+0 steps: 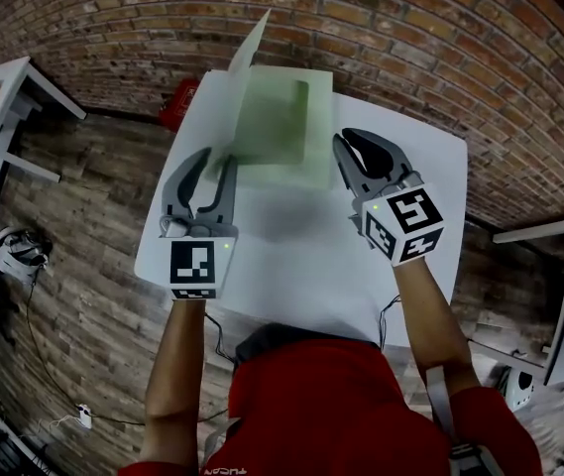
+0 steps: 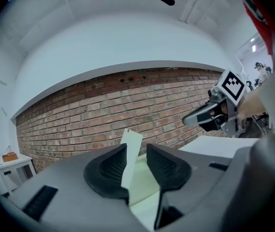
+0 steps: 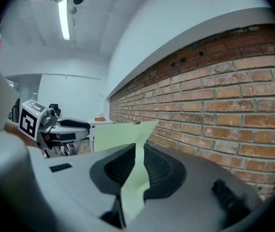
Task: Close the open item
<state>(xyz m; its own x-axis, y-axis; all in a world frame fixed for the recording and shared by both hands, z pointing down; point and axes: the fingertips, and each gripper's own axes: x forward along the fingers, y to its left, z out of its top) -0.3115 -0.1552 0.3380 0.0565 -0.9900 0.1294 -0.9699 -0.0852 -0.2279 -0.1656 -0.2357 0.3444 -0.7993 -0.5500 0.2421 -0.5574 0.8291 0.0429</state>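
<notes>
Lid's up, tongs set either side of the box

Head view: pale green box (image 1: 283, 137) at the far end of the white table (image 1: 291, 266), lid (image 1: 252, 53) standing on its left; left tongs (image 1: 216, 164) near that side, right tongs (image 1: 349, 152) by the right edge. Left gripper view: tongs apart, lid lined up beyond the gap, probably to tip it over. Right gripper view: tongs pinched together, empty I'd say.
</notes>
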